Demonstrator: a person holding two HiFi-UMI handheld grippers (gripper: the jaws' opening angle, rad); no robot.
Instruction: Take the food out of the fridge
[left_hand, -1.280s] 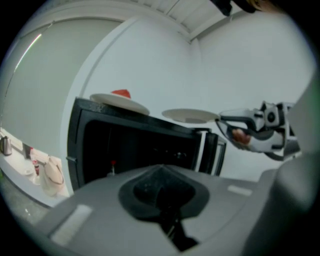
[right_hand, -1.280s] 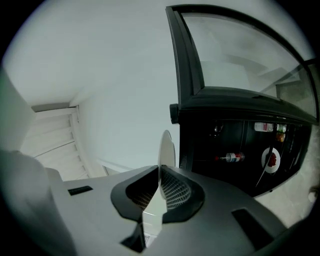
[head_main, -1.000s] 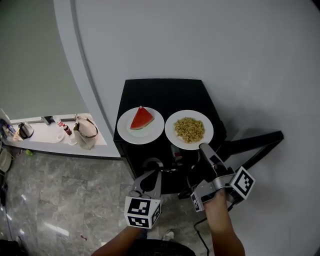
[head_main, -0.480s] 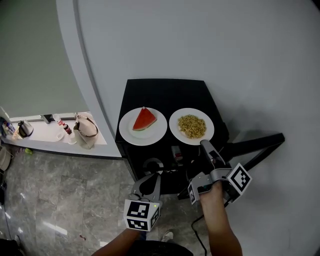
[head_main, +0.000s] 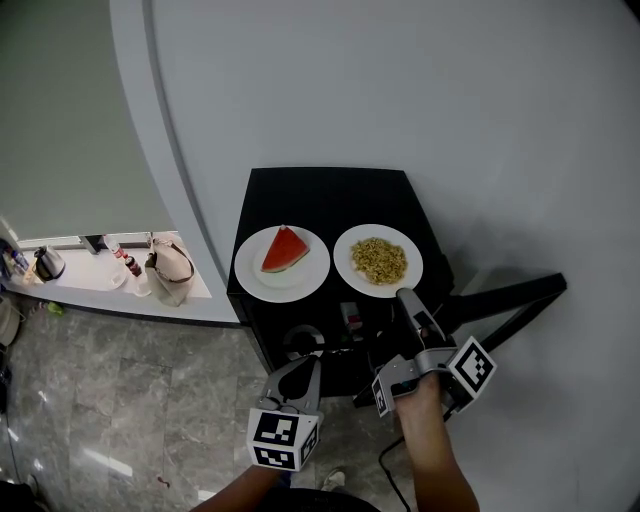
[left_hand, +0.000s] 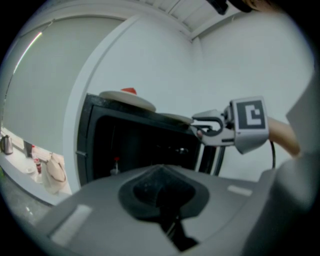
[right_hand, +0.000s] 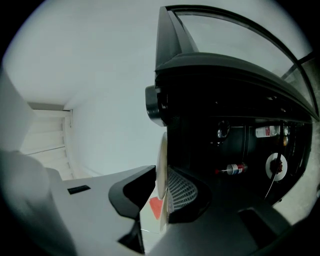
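While the right hand-held gripper (head_main: 403, 296) reaches up and forward from a bare forearm to the near rim of the right plate (head_main: 343, 255), its jaws have just been opening. The rim stands between them with a gap at one pad, so the plate is released. Lower left, the left hand-held gripper (head_main: 303, 362) is clenched on nothing and points at the fridge (head_main: 330, 195).

Two white plates sit side by side on the black fridge top. The left plate (head_main: 250, 272) bears one watermelon slice (head_main: 285, 250), the right one a heap of yellowish food (head_main: 379, 260). The fridge's door (head_main: 505, 293) stands open at right. Grey marble floor (head_main: 130, 400) lies below, with a white wall (head_main: 400, 90) behind and a cluttered worktop (head_main: 100, 285) at left.
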